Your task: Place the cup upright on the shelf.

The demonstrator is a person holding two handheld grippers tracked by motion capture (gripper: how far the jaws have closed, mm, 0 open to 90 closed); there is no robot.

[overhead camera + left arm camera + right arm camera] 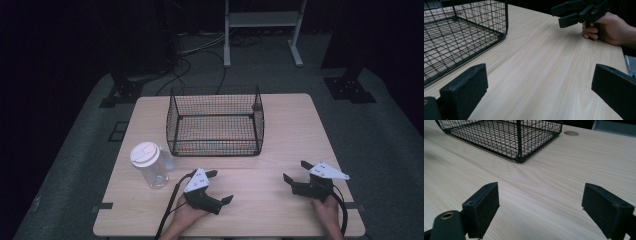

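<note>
A black wire basket [215, 146] stands at the middle back of the light wooden table [260, 200], with nothing in it that I can make out. To its front left a clear plastic jug [154, 172] stands upright with a white lid. My left gripper [220, 186] rests low over the table's front centre, open, with nothing between its jaws. My right gripper [296, 171] hovers at the front right, also open and holding nothing. The left gripper view shows its own wide-apart jaws [539, 87], the basket's corner [486, 17] and the right gripper [571, 13] in a hand. The right gripper [541, 205] faces the basket [519, 142].
A round hole [571, 133] is cut in the tabletop beyond the basket. Bare wood lies between the two grippers and in front of the basket. Past the table are grey floor, cables and a white stand [262, 30].
</note>
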